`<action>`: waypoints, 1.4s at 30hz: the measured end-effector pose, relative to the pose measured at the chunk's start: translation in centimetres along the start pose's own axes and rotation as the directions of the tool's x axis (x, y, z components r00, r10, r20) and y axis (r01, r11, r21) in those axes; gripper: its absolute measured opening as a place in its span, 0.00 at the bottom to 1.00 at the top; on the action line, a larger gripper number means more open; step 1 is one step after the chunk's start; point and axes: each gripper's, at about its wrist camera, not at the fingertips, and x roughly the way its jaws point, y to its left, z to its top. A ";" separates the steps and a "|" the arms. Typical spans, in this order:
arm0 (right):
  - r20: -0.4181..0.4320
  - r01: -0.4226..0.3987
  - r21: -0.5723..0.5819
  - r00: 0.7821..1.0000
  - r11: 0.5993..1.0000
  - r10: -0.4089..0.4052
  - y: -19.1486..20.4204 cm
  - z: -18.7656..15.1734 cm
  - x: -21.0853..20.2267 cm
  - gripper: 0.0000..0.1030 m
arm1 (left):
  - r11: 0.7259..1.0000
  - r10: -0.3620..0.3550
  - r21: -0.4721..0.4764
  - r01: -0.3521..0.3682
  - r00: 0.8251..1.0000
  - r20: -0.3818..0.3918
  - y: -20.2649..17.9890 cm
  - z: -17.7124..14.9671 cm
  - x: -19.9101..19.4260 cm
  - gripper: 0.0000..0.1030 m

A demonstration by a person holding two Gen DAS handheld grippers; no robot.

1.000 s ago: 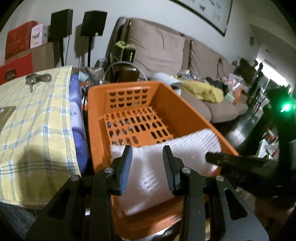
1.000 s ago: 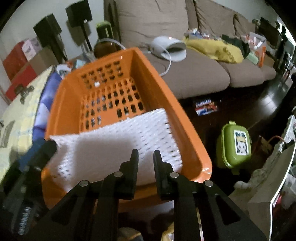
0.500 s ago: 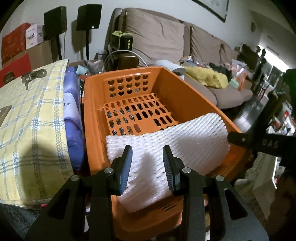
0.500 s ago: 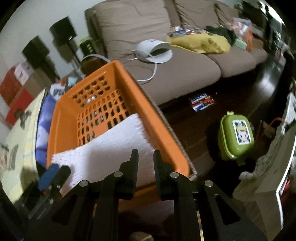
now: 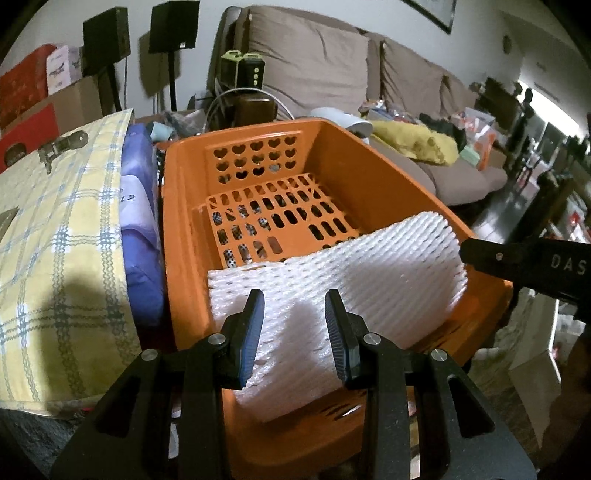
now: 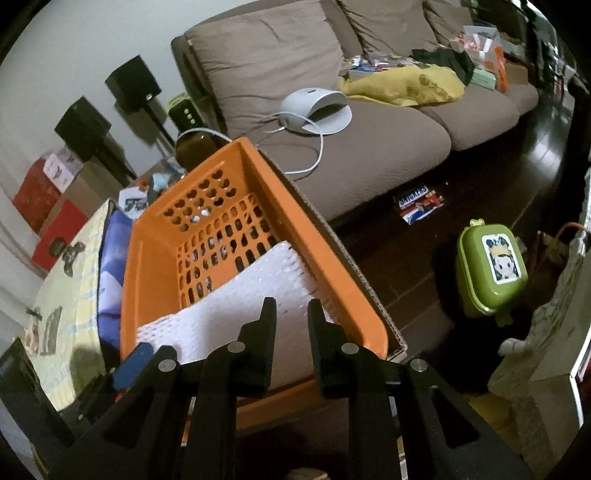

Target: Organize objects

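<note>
**Fingers off the foam, foam sits in the basket**

Fingers first: on my left gripper [image 5: 294, 317] they stand apart w/ a clear gap, blue pads [image 5: 250, 334] facing each other, nothing pinched. White foam sheet [image 5: 369, 291] shows thru the gap but lies below, not touched as far as I can see. My right gripper [image 6: 291, 314] has its black fingers [image 6: 266, 334] close together w/ a narrow slot between; nothing in it. From the left cam the right gripper's tip sits just beside the foam's right edge; contact I can't tell.

Foam sheet is in the near half of the orange basket [image 5: 184, 229], draped: near end hangs over the front rim, right end rides up the right wall. Far half of the basket floor is bare, slots & heart-shaped holes visible.

Left of the basket, touching or nearly: a purple pack [image 5: 138, 229], then a yellow plaid cloth [image 5: 55, 240] w/ a metal clip on it.

Right of the basket, down on the dark floor: a green case [image 6: 489, 267] w/ a cartoon sticker, and a snack packet [image 6: 421, 205] nearer the sofa.

Farther back: brown sofa [image 6: 369, 140] w/ a white device & cord, yellow fabric. Two black speakers [image 5: 140, 29] on stands, red boxes at far left.
</note>
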 end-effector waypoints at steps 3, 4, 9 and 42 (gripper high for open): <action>-0.010 0.025 -0.038 1.000 0.999 -0.025 0.5 -0.2 0.3 0.17 | 1.000 0.003 0.003 -0.003 1.000 -0.009 0.0 -0.1 0.2 0.30; -0.015 0.028 -0.048 0.999 0.998 -0.028 0.7 -0.3 0.4 0.17 | 1.000 0.004 0.003 -0.004 1.000 -0.010 0.0 -0.1 0.2 0.30; -0.044 0.042 -0.050 0.998 0.998 -0.045 0.6 -0.6 1.0 0.17 | 1.000 0.017 0.009 -0.016 1.000 -0.027 0.0 -0.3 0.6 0.30; -0.116 0.120 -0.125 0.984 0.985 -0.135 1.3 -1.7 2.9 0.17 | 1.000 0.002 0.012 -0.003 0.999 0.034 0.2 -0.5 -1.0 0.31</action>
